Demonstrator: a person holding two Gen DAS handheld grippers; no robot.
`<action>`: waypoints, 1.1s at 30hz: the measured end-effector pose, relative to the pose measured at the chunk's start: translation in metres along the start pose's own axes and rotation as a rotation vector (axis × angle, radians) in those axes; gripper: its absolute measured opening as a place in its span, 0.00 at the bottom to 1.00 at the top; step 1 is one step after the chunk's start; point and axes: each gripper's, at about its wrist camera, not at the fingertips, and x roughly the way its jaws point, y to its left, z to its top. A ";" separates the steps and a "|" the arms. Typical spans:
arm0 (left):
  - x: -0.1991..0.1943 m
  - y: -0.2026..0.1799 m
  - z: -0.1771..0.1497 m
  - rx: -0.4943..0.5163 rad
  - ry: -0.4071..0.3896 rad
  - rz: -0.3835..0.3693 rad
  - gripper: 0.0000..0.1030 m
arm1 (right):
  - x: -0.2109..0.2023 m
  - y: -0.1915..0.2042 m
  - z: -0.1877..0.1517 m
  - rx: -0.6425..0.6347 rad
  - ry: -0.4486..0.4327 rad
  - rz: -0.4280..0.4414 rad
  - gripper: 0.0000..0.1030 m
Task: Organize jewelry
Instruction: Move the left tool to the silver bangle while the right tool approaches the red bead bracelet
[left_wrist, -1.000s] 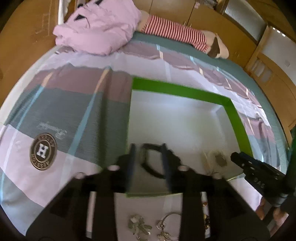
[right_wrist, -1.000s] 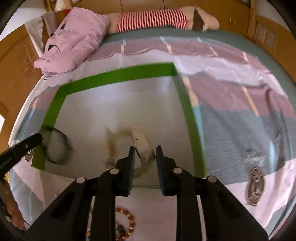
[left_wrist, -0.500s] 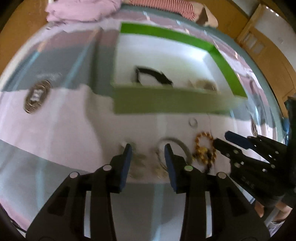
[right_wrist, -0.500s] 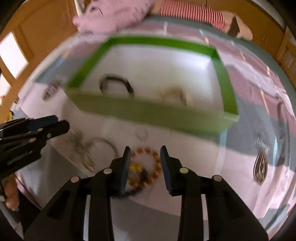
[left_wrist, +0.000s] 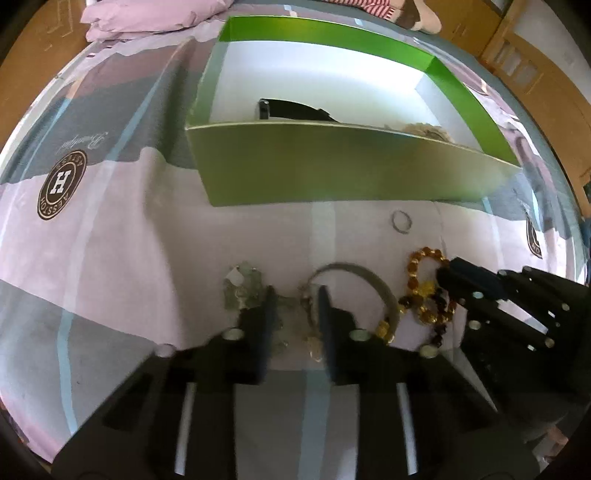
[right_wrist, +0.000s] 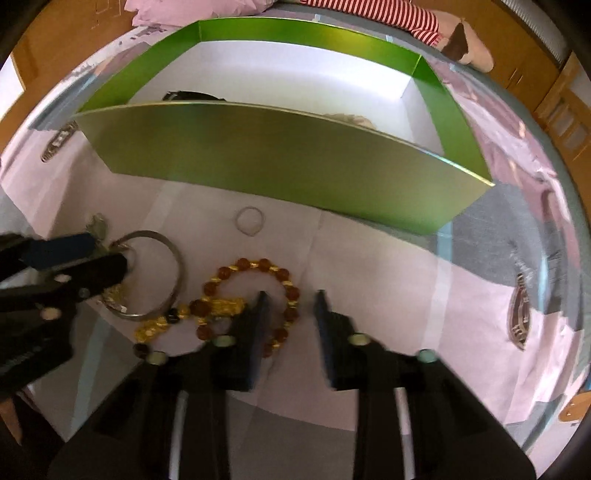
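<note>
While both sets of tongs hang low over the bed with fingers apart and empty, the left tongs straddle the pale trinket beside the silver bangle, the right tongs bracket the amber bead bracelet; beyond, a thin ring, then the green box holding a black band, probably sorted already.

Round brown badge on bedsheet, large "H" (ring lettering unclear)
</note>
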 end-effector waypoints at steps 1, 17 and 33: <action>0.000 0.000 0.000 -0.002 -0.001 0.003 0.12 | 0.001 -0.001 0.002 0.002 -0.003 -0.002 0.12; -0.014 0.025 0.013 -0.078 -0.058 -0.055 0.10 | -0.005 -0.041 0.014 0.098 -0.038 -0.050 0.10; -0.003 0.015 0.011 -0.044 -0.011 -0.058 0.20 | 0.001 -0.043 0.002 0.134 0.007 -0.038 0.27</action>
